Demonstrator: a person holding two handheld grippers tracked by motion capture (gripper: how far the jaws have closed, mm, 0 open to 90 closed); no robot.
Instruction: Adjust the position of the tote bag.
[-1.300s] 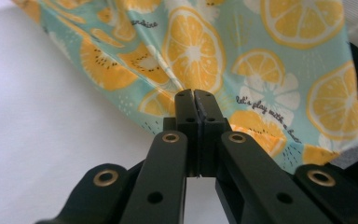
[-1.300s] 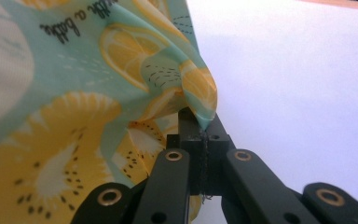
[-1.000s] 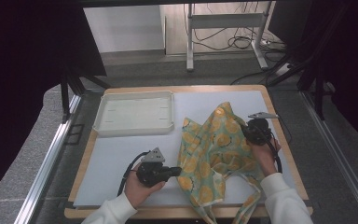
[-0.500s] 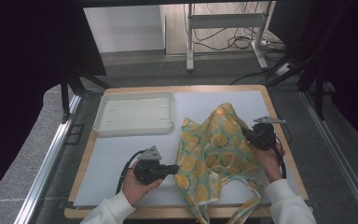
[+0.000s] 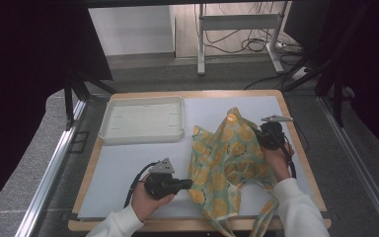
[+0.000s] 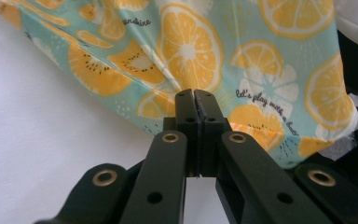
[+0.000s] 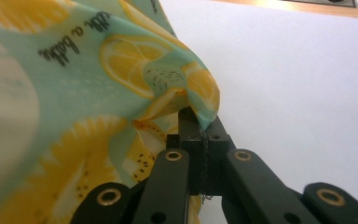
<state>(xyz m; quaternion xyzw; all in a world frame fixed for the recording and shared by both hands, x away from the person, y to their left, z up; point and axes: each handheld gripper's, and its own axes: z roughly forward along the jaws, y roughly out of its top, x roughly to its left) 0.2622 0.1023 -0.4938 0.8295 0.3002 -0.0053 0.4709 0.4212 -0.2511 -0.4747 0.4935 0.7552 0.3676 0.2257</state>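
Observation:
A fabric bag (image 5: 227,158) printed with orange and lemon slices on pale green lies crumpled on the right half of the white mat. Its handles trail over the table's near edge. My left gripper (image 5: 188,183) lies low at the bag's left edge. In the left gripper view its jaws (image 6: 196,99) are pressed together, and the bag's (image 6: 191,46) creases run into their tips. My right gripper (image 5: 257,133) holds the bag's right side raised in a peak. The right gripper view has that gripper (image 7: 200,119) shut on a folded edge of the bag (image 7: 74,93).
An empty white tray (image 5: 140,138) sits at the back left of the mat (image 5: 123,163). The wooden table edge (image 5: 296,148) runs close behind my right hand. Bare mat stretches in front of the tray, left of the bag.
The right gripper drifted slightly right and toward the person, then back, and the bag's raised peak shifted with it. The left gripper has hardly moved.

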